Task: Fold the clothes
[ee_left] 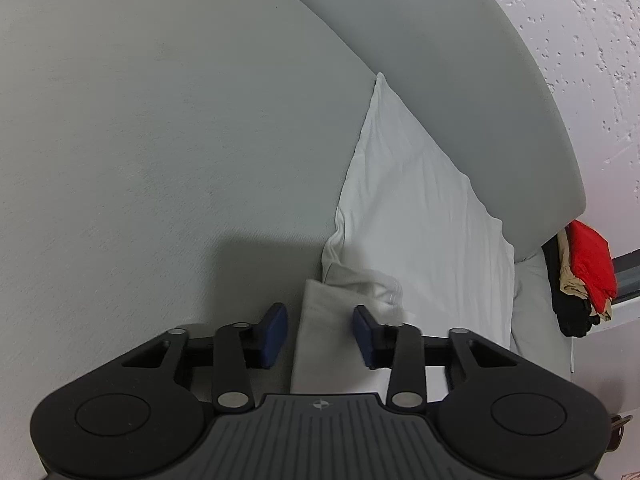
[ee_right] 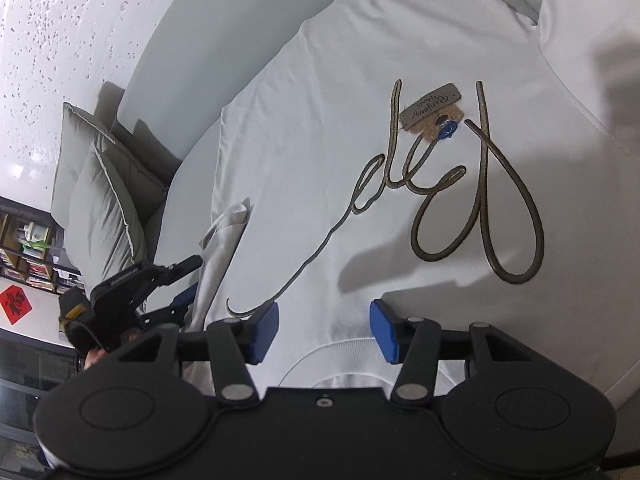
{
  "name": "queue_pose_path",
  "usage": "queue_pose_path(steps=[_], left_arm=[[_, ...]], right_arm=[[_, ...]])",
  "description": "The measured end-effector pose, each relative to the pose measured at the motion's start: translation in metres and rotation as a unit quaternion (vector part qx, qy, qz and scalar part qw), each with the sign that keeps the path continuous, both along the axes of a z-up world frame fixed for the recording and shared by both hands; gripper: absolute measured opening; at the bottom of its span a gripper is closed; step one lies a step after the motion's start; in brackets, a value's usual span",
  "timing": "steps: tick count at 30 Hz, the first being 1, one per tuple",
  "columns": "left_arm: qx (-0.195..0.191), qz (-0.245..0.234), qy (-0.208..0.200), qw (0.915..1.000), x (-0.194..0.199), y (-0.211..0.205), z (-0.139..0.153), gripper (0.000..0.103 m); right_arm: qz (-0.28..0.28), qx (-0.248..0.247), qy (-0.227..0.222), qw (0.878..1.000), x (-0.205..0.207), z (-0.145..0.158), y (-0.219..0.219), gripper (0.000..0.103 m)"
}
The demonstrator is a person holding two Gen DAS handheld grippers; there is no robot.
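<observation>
A white T-shirt [ee_right: 340, 128] with olive cursive stitching [ee_right: 476, 200] and a brown tag [ee_right: 432, 110] lies spread flat on a pale grey cushioned surface [ee_left: 160, 120]. My right gripper [ee_right: 324, 330] is open, hovering over the ribbed collar [ee_right: 340, 354] with nothing between its pads. My left gripper [ee_left: 320, 334] is open too; the shirt's folded sleeve [ee_left: 320, 320] lies between its blue pads [ee_left: 276, 334], not pinched. In the right wrist view the left gripper [ee_right: 186, 284] sits at the sleeve [ee_right: 224, 240] on the shirt's left side. The shirt body [ee_left: 420, 220] stretches away to its right.
Grey piped cushions [ee_right: 100, 200] lean at the surface's left end, with a bookshelf [ee_right: 28, 248] and a red paper square [ee_right: 16, 304] beyond. A red, tan and black bundle of clothes [ee_left: 584, 276] hangs past the far edge. A white speckled wall [ee_left: 580, 40] stands behind.
</observation>
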State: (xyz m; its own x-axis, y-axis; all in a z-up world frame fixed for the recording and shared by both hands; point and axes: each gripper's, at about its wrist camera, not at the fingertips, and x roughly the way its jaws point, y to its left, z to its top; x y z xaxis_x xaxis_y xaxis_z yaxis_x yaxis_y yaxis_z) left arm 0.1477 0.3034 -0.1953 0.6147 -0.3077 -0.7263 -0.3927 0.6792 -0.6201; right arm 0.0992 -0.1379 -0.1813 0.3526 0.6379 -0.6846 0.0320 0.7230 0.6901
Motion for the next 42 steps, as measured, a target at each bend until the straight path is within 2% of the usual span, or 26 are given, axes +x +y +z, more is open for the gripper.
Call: queue_pose_path(steps=[1, 3, 4, 8, 10, 12, 14, 18, 22, 28, 32, 34, 36, 37, 38, 42], left_arm=[[0.004, 0.003, 0.001, 1.0, 0.0, -0.001, 0.0, 0.018], [0.016, 0.008, 0.002, 0.9998, -0.002, 0.0, 0.001, 0.01], [0.026, 0.006, -0.002, 0.9996, -0.004, -0.001, 0.003, 0.003], [0.092, -0.001, -0.03, 0.9953, -0.018, -0.013, 0.021, 0.0], [0.128, 0.018, -0.055, 0.9902, -0.031, -0.015, 0.033, 0.0], [0.165, 0.057, -0.072, 0.9821, -0.049, -0.013, 0.045, 0.0], [0.215, 0.104, -0.051, 0.9698, -0.063, -0.005, 0.05, 0.0], [0.279, 0.17, 0.032, 0.9445, -0.075, 0.01, 0.045, 0.0], [0.309, 0.191, 0.058, 0.9298, -0.08, 0.005, 0.047, 0.003], [0.35, 0.227, 0.09, 0.9044, -0.095, -0.007, 0.055, 0.0], [0.359, 0.146, 0.064, 0.9194, -0.101, -0.052, 0.055, 0.0], [0.363, 0.105, 0.051, 0.9244, -0.104, -0.074, 0.055, 0.014], [0.366, 0.064, 0.037, 0.9276, -0.106, -0.096, 0.055, 0.021], [0.367, 0.044, 0.031, 0.9285, -0.108, -0.108, 0.055, 0.027], [0.368, 0.023, 0.024, 0.9291, -0.109, -0.119, 0.055, 0.027], [0.371, -0.059, -0.003, 0.9268, -0.115, -0.163, 0.056, 0.027]], right_arm=[[0.0, 0.0, 0.0, 1.0, 0.0, 0.0, 0.0, 0.05], [0.001, 0.001, -0.001, 1.0, 0.0, 0.0, -0.001, 0.05], [0.001, 0.002, -0.001, 1.0, 0.0, 0.0, -0.001, 0.05], [0.001, 0.006, -0.001, 1.0, 0.001, -0.001, -0.002, 0.05], [0.001, 0.006, -0.001, 1.0, 0.0, -0.001, -0.002, 0.05], [0.001, 0.005, -0.003, 1.0, 0.0, -0.001, -0.001, 0.05], [0.001, 0.003, -0.004, 1.0, 0.0, -0.001, -0.001, 0.05], [0.002, -0.002, -0.006, 1.0, 0.001, 0.0, 0.001, 0.05], [0.007, -0.011, -0.01, 1.0, 0.001, 0.002, 0.004, 0.052], [0.005, -0.021, -0.022, 1.0, -0.006, 0.015, -0.001, 0.065], [-0.017, -0.046, -0.06, 0.997, -0.02, 0.035, -0.027, 0.069], [-0.034, -0.07, -0.073, 0.994, -0.025, 0.038, -0.042, 0.069], [-0.053, -0.097, -0.081, 0.991, -0.03, 0.038, -0.057, 0.057], [-0.062, -0.11, -0.085, 0.988, -0.032, 0.038, -0.065, 0.039], [-0.069, -0.122, -0.084, 0.987, -0.033, 0.036, -0.071, 0.028], [-0.058, -0.132, -0.083, 0.986, -0.038, 0.029, -0.077, 0.026]])
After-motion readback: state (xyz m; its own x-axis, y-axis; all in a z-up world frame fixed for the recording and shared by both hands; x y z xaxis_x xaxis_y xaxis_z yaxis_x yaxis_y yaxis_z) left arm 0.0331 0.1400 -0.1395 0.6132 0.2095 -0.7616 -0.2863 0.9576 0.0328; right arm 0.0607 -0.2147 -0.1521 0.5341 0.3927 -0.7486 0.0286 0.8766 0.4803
